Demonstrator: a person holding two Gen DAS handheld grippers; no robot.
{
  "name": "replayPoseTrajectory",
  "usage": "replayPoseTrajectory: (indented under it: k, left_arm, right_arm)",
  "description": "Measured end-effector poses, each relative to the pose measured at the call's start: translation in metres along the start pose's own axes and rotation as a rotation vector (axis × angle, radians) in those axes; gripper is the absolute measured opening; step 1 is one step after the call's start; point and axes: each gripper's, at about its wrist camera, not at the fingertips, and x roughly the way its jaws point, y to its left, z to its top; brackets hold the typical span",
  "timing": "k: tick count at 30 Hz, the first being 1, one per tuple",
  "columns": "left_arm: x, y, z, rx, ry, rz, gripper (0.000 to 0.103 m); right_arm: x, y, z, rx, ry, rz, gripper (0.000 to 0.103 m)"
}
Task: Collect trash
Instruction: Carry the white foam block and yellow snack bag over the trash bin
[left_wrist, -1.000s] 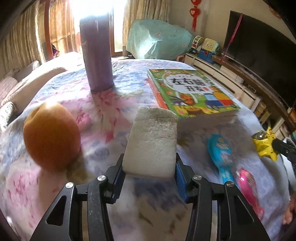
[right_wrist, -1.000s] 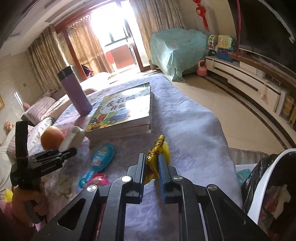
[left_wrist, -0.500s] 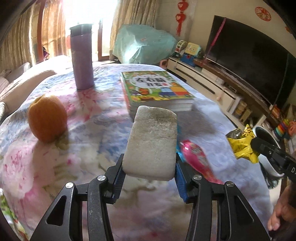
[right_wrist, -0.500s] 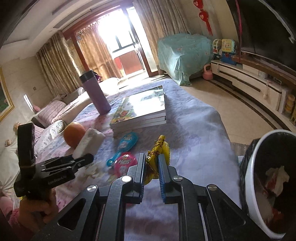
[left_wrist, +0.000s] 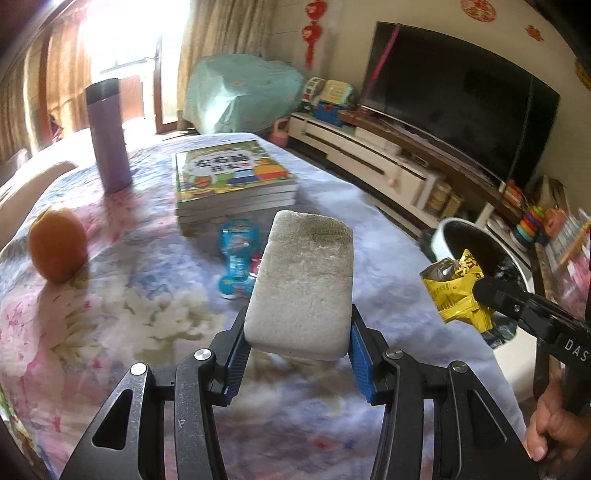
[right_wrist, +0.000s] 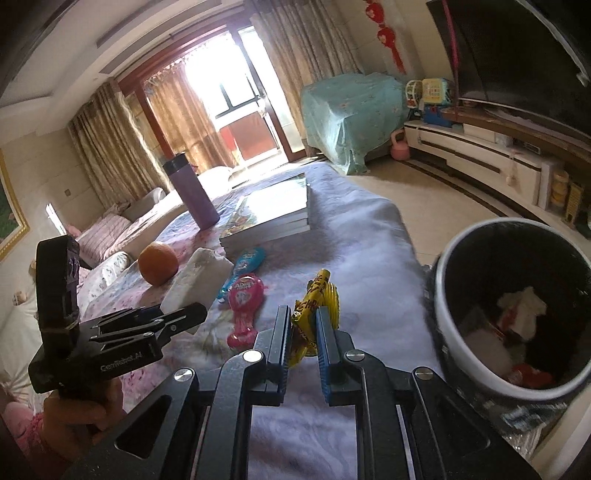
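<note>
Yellow wrapper (right_wrist: 314, 314) pinched inside right gripper (right_wrist: 302, 345)

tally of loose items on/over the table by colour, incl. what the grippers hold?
Purple: 1, flask
Orange: 1, orange
White: 1, sponge in the left gripper
Yellow: 1, wrapper in the right gripper
Blue: 1, toy
Pink: 1, toy
Multicolour: 1, book stack
Total: 7

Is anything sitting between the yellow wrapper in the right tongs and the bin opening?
Nothing visible. The yellow wrapper is clamped in the right tongs, and only bare tablecloth and open air lie between it and the bin mouth.
</note>
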Motion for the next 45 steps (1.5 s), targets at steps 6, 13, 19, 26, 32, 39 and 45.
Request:
replayPoseTrajectory:
  k: [6,13,19,26,32,39,45]
  left_arm:
    - [-0.003,-0.021,-0.007,0.024,0.015,-0.033,0.047]
    - [-0.004,-0.050,-0.012,0.067,0.034,-0.078,0.047]
    - [0.003,-0.072,-0.013,0.089,0.052,-0.116,0.047]
    - [0.012,-0.093,-0.010,0.117,0.064,-0.143,0.047]
    - [0.019,-0.112,-0.005,0.147,0.065,-0.158,0.047]
    - [0.029,-0.133,0.000,0.169,0.070,-0.176,0.047]
    - [0.039,-0.149,0.010,0.195,0.072,-0.182,0.047]
  right_arm:
    - [-0.023,-0.010,-0.006,0.021,-0.027,-0.007,0.013]
    - [-0.045,-0.024,-0.009,0.047,-0.057,-0.019,0.013]
    - [-0.061,-0.038,-0.011,0.066,-0.078,-0.042,0.013]
    - [-0.080,-0.062,-0.014,0.099,-0.101,-0.078,0.013]
    - [-0.092,-0.081,-0.013,0.125,-0.121,-0.110,0.013]
    - [-0.099,-0.102,-0.010,0.156,-0.137,-0.133,0.013]
    - [-0.102,-0.117,-0.006,0.168,-0.138,-0.146,0.013]
